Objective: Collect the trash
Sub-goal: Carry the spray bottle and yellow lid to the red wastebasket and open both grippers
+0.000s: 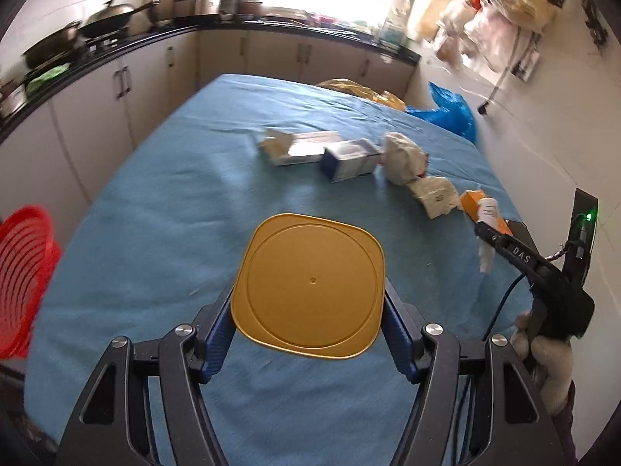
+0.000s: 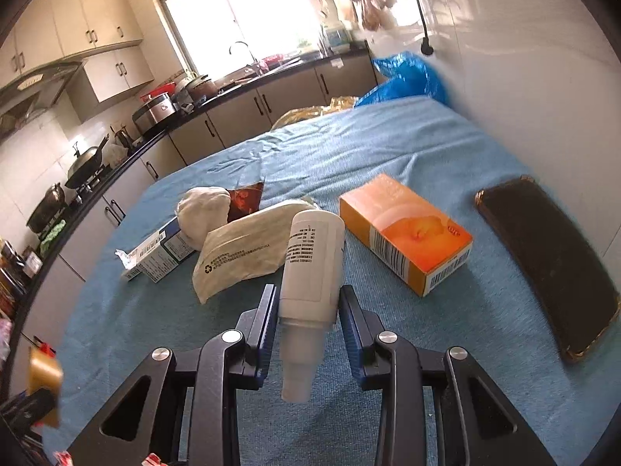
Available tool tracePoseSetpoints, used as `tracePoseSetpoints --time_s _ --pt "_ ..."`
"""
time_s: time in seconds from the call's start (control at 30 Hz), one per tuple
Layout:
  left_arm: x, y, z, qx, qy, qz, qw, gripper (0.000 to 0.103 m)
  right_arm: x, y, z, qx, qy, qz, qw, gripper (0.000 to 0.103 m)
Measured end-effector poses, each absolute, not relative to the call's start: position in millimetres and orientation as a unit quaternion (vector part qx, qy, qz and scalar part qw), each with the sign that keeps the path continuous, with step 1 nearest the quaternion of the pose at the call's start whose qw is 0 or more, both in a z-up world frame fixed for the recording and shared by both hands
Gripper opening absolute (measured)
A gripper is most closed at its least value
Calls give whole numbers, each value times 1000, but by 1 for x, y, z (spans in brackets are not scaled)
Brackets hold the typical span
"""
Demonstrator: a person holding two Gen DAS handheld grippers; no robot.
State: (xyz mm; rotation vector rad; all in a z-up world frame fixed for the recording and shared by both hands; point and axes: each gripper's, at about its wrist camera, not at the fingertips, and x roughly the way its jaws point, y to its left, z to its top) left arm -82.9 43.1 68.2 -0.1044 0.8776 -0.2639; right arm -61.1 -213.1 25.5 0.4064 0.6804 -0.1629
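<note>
Gripping a square gold plastic lid (image 1: 308, 285) by opposite edges in my left gripper (image 1: 308, 334), frame centre | right gripper (image 2: 308, 303) clamps a white plastic spray bottle (image 2: 310, 268), long axis pointing away | red slatted basket (image 1: 23, 275) at left edge, nearer my left hand.

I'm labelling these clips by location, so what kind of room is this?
Most likely a home kitchen: a wok sits on the dark counter, cabinets line the walls, and a sink tap stands under the window.
</note>
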Motion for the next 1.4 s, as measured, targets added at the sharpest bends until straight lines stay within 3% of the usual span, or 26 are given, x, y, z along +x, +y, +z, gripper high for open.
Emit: tracePoseSetpoints --time_s 0.4,0.63,1.0,1.4 --pt "-142 143 94 -64 379 -25 923 67 -71 -188 42 154 309 -84 935 34" --pt "-154 190 93 -80 367 19 927 67 -91 -133 75 139 299 2 944 34" --pt "-161 280 95 -70 354 102 927 67 -74 17 84 95 350 196 911 34" --pt "-118 360 72 -127 370 119 913 67 -30 204 82 57 391 351 849 34"
